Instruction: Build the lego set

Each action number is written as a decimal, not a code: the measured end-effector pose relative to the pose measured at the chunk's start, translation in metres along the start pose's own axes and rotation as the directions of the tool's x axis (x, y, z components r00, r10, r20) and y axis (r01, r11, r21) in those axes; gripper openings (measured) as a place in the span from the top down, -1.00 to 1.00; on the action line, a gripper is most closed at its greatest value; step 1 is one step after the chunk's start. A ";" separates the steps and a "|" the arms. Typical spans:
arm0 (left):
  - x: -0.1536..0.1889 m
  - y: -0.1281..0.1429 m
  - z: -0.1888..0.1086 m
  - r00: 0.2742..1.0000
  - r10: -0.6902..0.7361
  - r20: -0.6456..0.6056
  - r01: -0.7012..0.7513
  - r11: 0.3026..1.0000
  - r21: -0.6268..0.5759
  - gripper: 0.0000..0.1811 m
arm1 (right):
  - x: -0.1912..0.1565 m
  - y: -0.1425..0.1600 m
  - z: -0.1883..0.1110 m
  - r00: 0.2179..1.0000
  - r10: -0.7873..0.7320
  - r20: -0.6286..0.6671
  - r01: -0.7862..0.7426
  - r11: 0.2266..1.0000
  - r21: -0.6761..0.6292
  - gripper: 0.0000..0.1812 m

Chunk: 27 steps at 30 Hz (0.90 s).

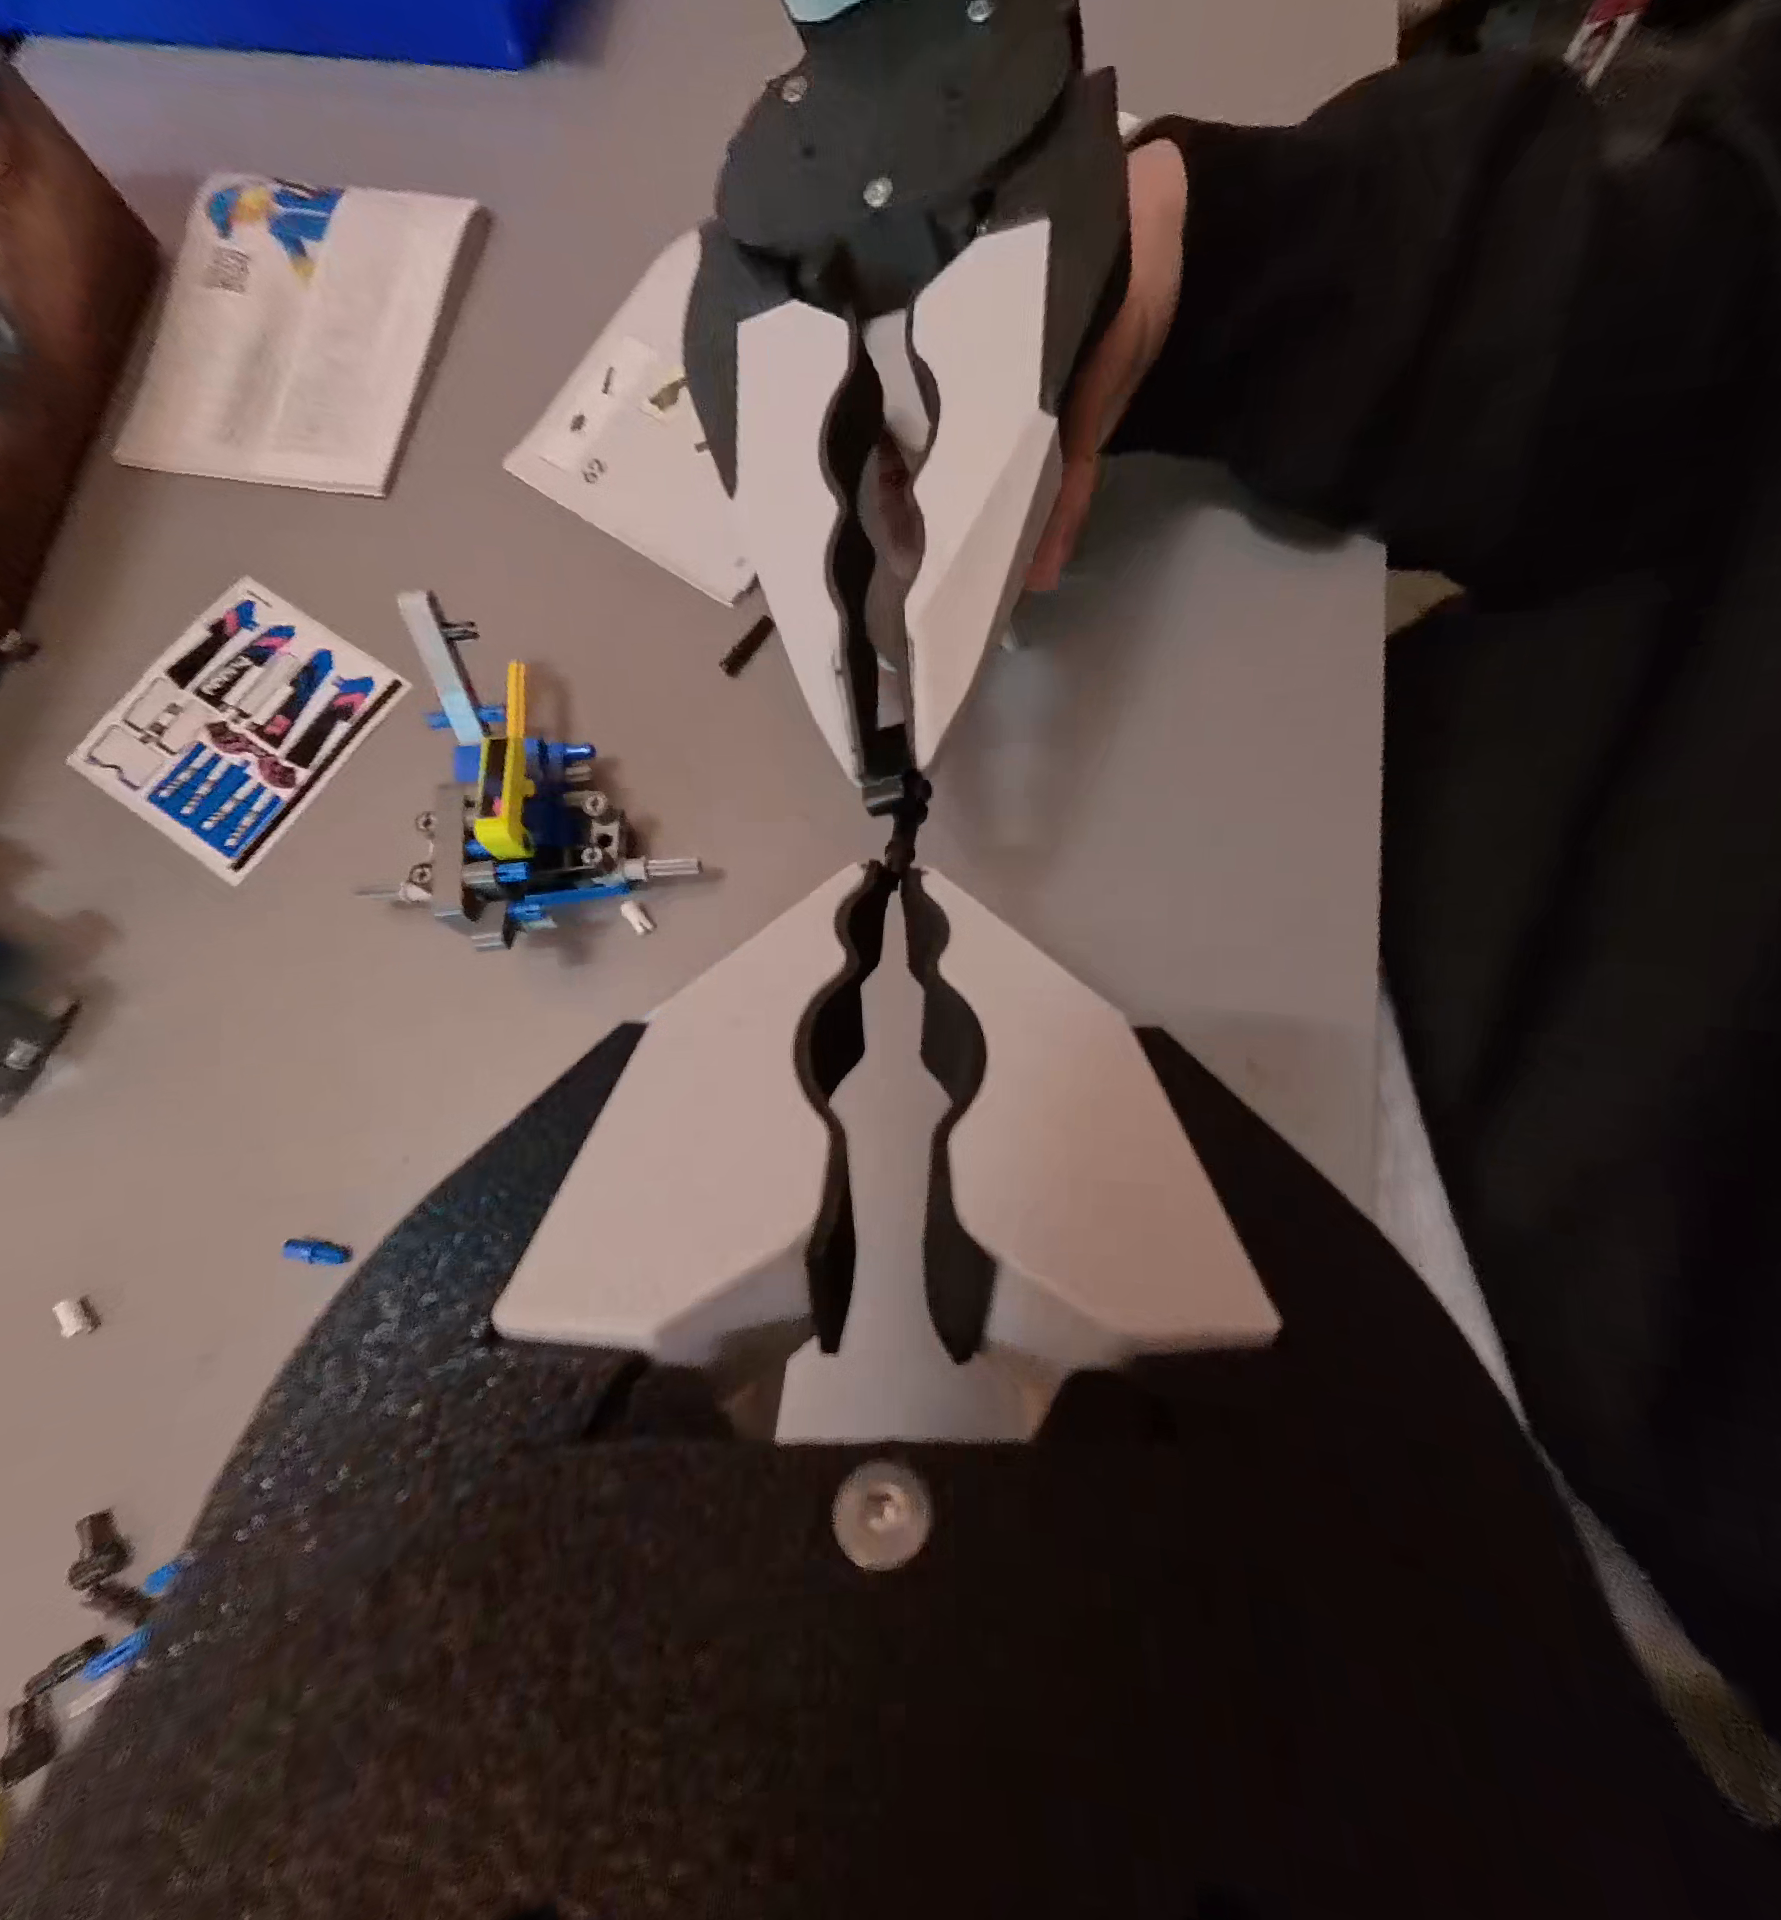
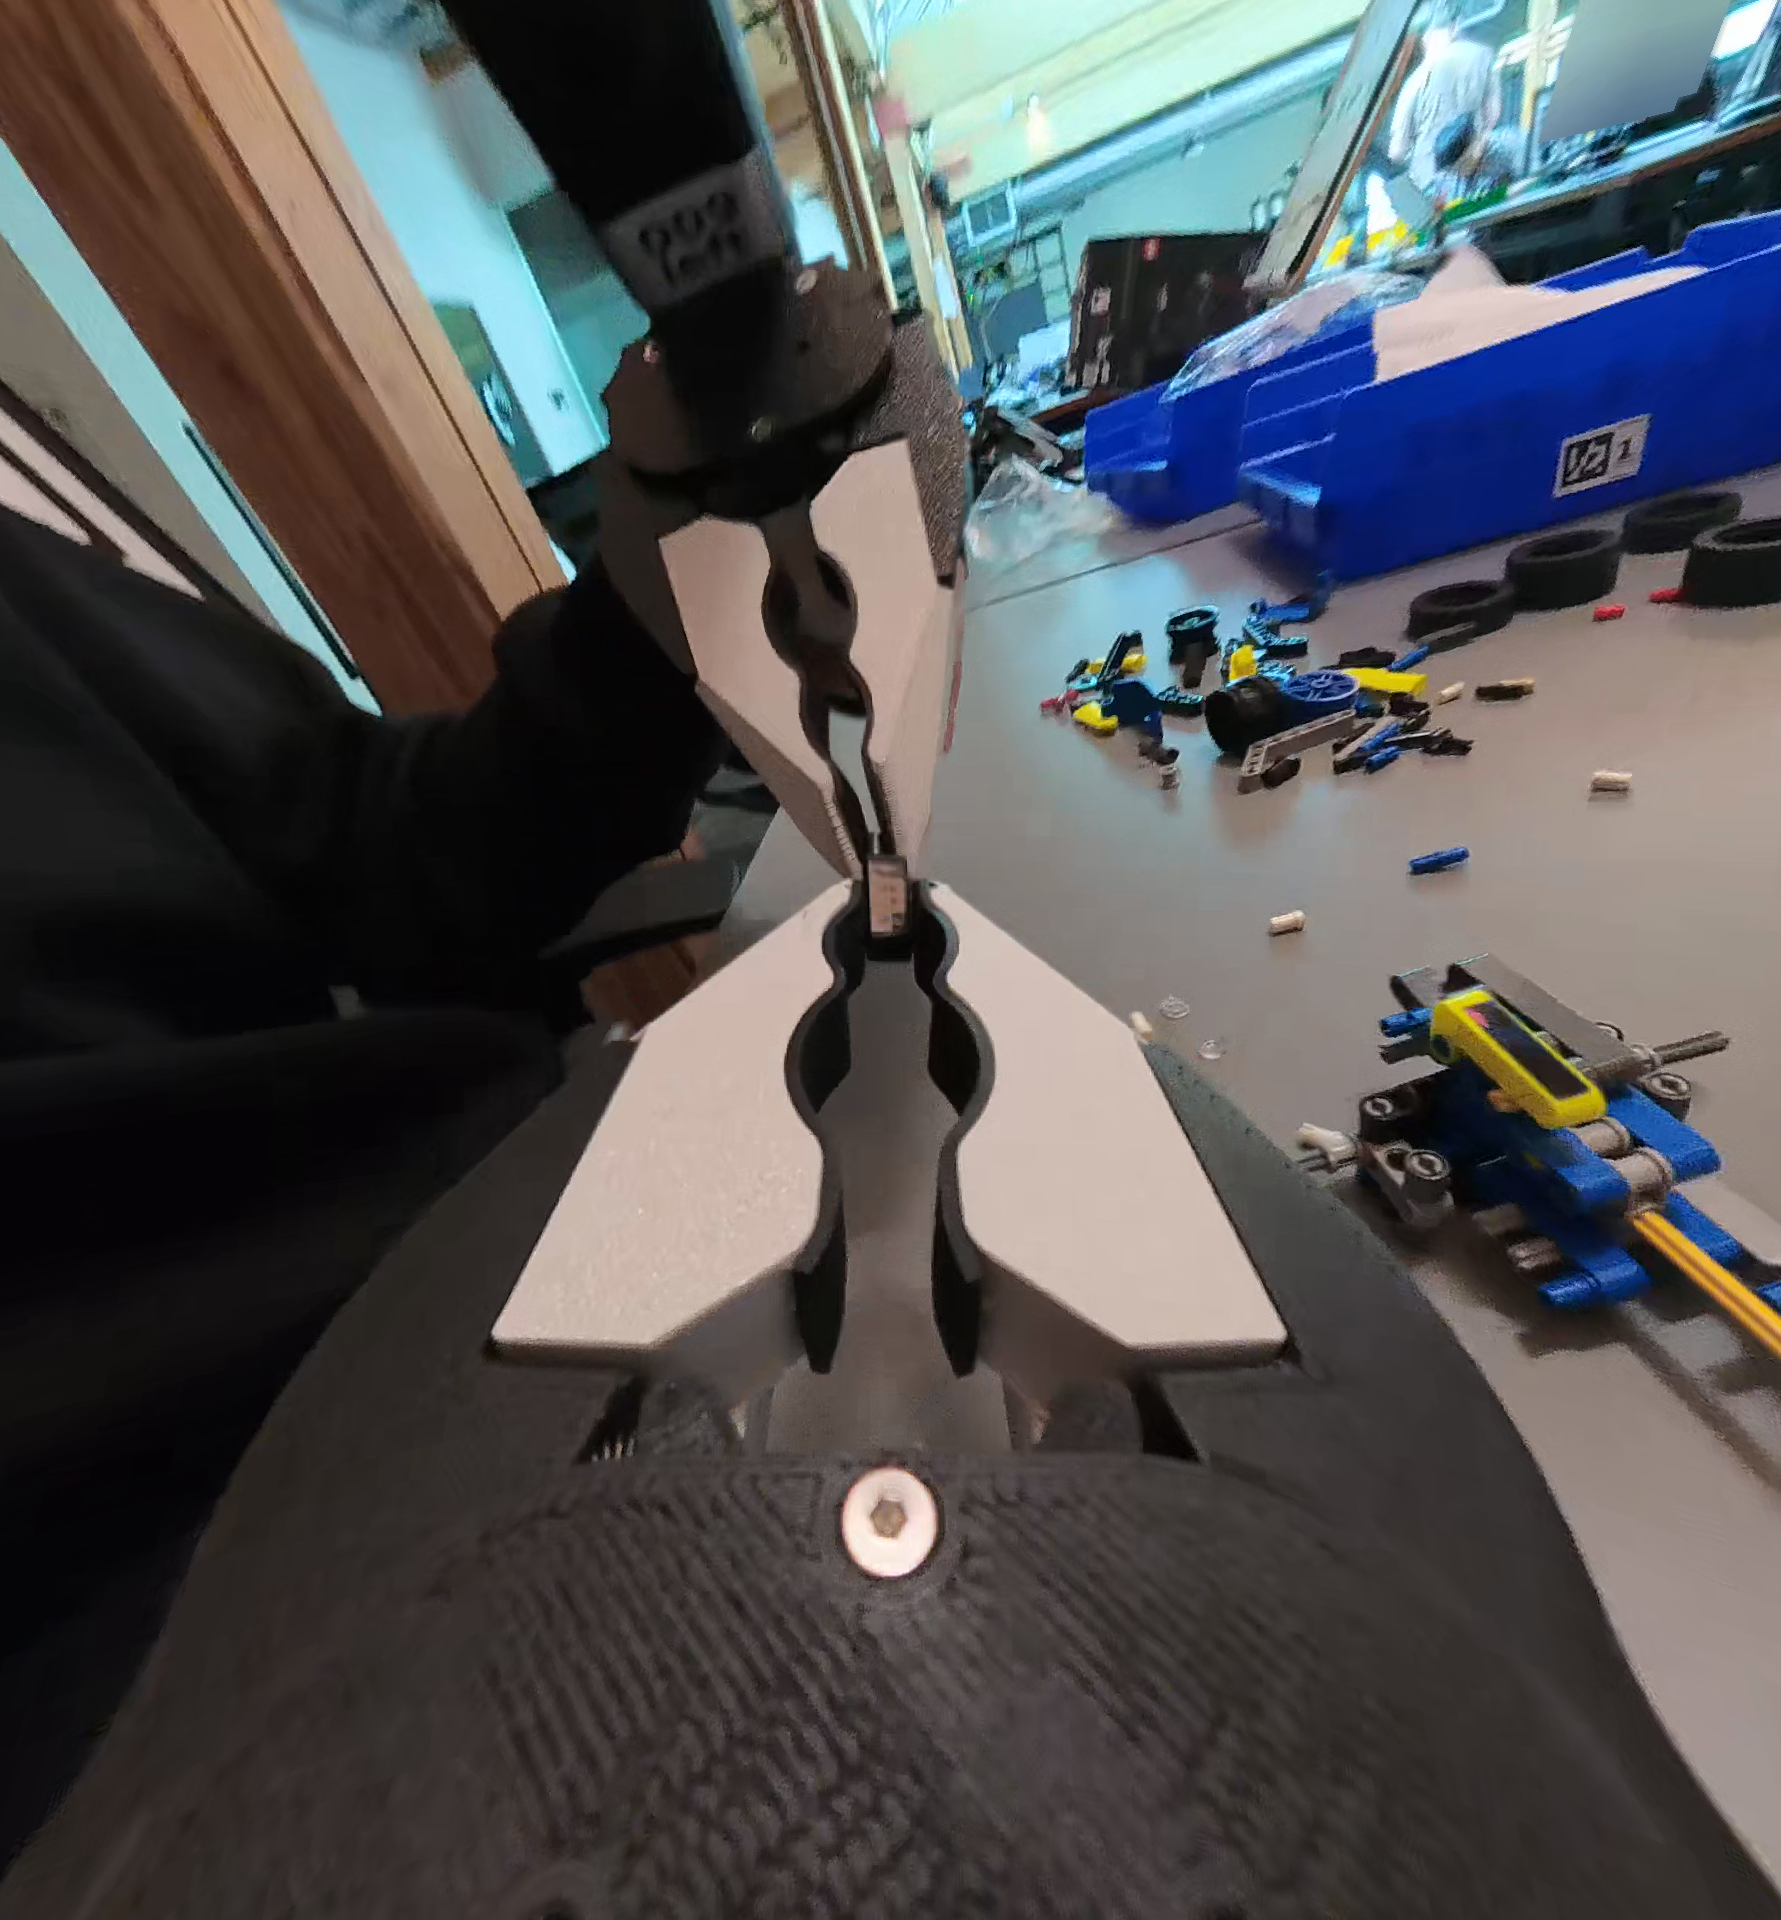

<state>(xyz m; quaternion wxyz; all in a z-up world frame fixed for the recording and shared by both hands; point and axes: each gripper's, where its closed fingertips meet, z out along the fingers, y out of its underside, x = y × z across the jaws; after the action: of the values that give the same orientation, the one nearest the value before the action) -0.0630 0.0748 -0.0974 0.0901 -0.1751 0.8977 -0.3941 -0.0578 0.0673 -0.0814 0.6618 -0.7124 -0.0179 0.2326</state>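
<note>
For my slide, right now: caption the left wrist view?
Two grippers meet tip to tip over a small dark piece, beside the half-built model.

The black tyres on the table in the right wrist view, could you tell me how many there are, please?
4, in a row before the blue box: tyres at and. More may be hidden.

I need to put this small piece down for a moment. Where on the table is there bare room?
Bare grey table lies between the partial model and the loose blue pin. Another free strip runs between the model and the loose parts pile. It is crowded around the sticker sheet, the booklet and the four tyres.
</note>
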 end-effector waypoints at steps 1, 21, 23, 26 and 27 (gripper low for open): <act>-0.003 -0.002 -0.001 1.000 0.009 0.027 -0.010 1.000 0.012 0.99 | -0.001 0.002 0.001 1.000 -0.010 0.001 0.010 1.000 -0.013 0.93; -0.050 -0.035 -0.021 0.696 0.118 0.708 -0.266 0.959 0.102 0.72 | 0.028 -0.044 0.003 0.863 0.482 0.153 -0.497 0.756 0.425 0.93; -0.051 -0.033 -0.021 0.684 0.135 0.717 -0.270 0.960 0.077 0.72 | 0.029 -0.043 0.003 0.861 0.485 0.151 -0.500 0.756 0.422 0.93; -0.053 -0.032 -0.022 0.650 0.167 0.742 -0.283 0.959 0.032 0.72 | 0.030 -0.042 0.005 0.862 0.488 0.141 -0.497 0.756 0.425 0.93; -0.053 -0.032 -0.022 0.641 0.173 0.748 -0.286 0.958 0.024 0.72 | 0.030 -0.042 0.005 0.861 0.490 0.140 -0.499 0.755 0.426 0.93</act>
<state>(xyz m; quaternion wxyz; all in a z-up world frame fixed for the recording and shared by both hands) -0.0128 0.0903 -0.0577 0.5066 -0.1969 0.7689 -0.3367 -0.0207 0.0870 -0.0511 0.7225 -0.5172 0.2181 0.4038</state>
